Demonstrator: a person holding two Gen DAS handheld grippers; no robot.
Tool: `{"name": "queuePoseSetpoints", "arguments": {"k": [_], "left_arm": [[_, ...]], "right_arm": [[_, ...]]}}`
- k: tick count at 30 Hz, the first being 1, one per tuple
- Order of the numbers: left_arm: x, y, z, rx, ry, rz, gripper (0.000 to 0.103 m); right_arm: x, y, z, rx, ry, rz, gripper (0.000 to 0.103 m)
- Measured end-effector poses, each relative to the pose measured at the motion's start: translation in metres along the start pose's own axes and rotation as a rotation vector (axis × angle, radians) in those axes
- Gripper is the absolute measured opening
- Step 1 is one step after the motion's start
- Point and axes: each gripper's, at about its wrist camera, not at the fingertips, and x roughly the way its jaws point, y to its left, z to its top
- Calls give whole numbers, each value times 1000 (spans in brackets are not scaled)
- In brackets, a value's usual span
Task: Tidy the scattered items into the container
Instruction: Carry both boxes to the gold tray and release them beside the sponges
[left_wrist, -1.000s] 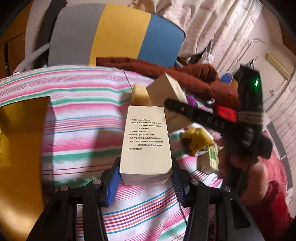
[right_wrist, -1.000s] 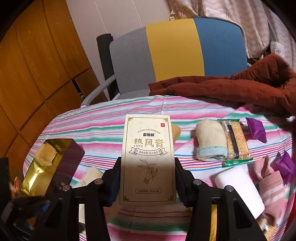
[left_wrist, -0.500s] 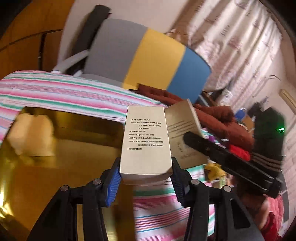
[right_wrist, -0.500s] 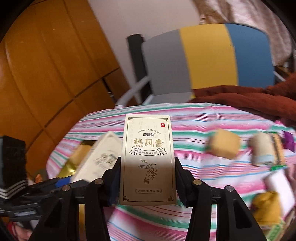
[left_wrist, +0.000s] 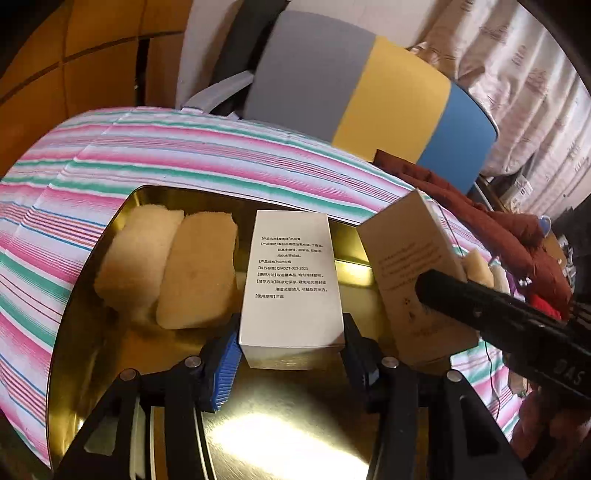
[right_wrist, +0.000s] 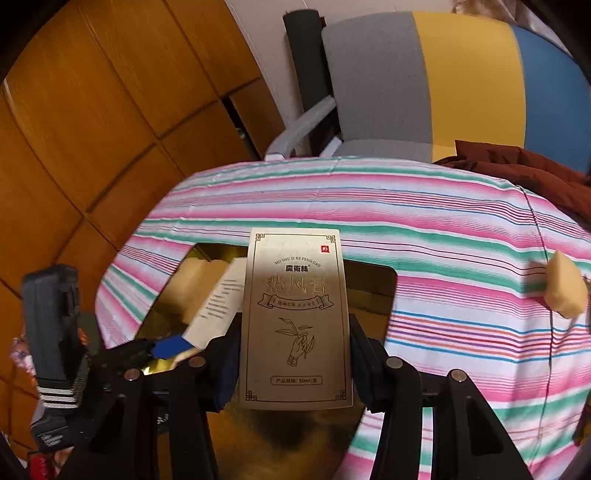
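Left wrist view: the left gripper (left_wrist: 291, 347) is grasping a white carton (left_wrist: 291, 277) across its short width, the blue pads pressing on both side faces. The carton's long axis is running straight ahead, along the line of the jaws. The gold container (left_wrist: 110, 369) is lying directly below and ahead of the jaws, so the carton is hanging over its floor. 2 pale sponge blocks (left_wrist: 166, 266) are resting inside it, ahead and to the left of the jaws, side by side and touching. The floor right under the carton is showing bare. To the right of the jaws, the right gripper's black body is carrying a second, beige carton (left_wrist: 410, 258), tilted, over the container's right rim.

Right wrist view: the right gripper (right_wrist: 295, 362) is clenching the beige carton (right_wrist: 295, 314) by its long side edges, long axis again running ahead. The container (right_wrist: 373, 284) is sitting below and ahead of these jaws too, on the striped bench (right_wrist: 443, 229). The left gripper and its white carton are showing lower left, closer in. 1 loose sponge (right_wrist: 565, 291) is lying well off to the right on the cloth.

Judgement: both cartons are standing over the opening, the left one more centrally; lowering should come next.
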Motion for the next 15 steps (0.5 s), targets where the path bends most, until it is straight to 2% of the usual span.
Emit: {"name": "queuePoseSetpoints", "arguments": {"k": [5,8,10,15], "left_arm": [[7,10,2,-65,25,-14,56],[3,14,-2,-93,32,-32,58],[-3,14,-5,-112,30,-53,58],[-22,6,-12,-129,-40,-72,58]], "right_arm": [[26,-8,8,63,32,-26,53],[31,-7,11,97,34,0,57],[26,-6,9,103,18,16,65],[-1,-8,0,88,-40,45,68]]}}
